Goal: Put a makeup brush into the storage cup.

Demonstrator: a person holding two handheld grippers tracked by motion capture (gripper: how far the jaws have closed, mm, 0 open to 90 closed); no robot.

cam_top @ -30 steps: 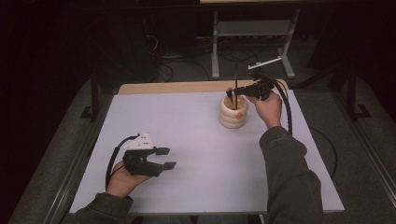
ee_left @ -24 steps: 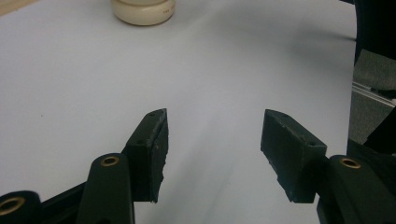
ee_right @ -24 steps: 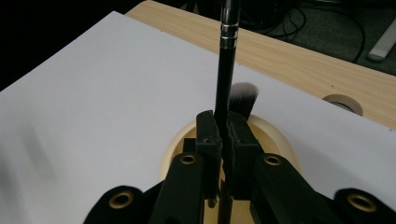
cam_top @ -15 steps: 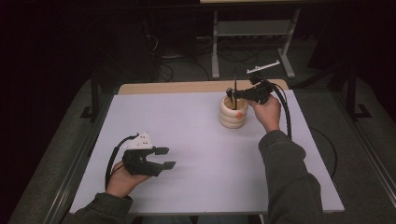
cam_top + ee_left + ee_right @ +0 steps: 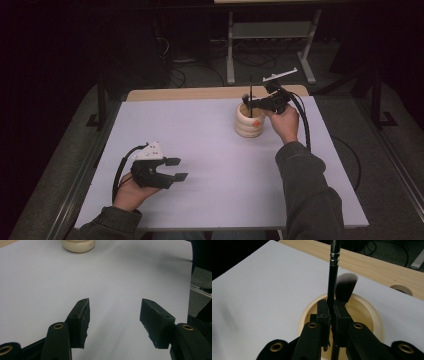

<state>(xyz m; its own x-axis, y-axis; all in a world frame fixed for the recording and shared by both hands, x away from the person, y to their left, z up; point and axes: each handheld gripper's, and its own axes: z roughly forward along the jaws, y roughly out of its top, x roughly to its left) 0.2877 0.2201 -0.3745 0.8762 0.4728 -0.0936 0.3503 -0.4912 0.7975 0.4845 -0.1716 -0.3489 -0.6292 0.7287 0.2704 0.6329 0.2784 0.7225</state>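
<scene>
The right gripper (image 5: 251, 101) is clenched on a thin black handle (image 5: 333, 277), which stands upright over the mouth of the cream ribbed holder (image 5: 248, 121); a brush (image 5: 345, 287) with a dark, white-tipped head stands inside the holder just beside that handle; the holder sits on the white table (image 5: 210, 150), toward its far edge; the left gripper (image 5: 176, 169) hovers well apart from the holder, nearer the person, its jaws released with nothing between them.
</scene>
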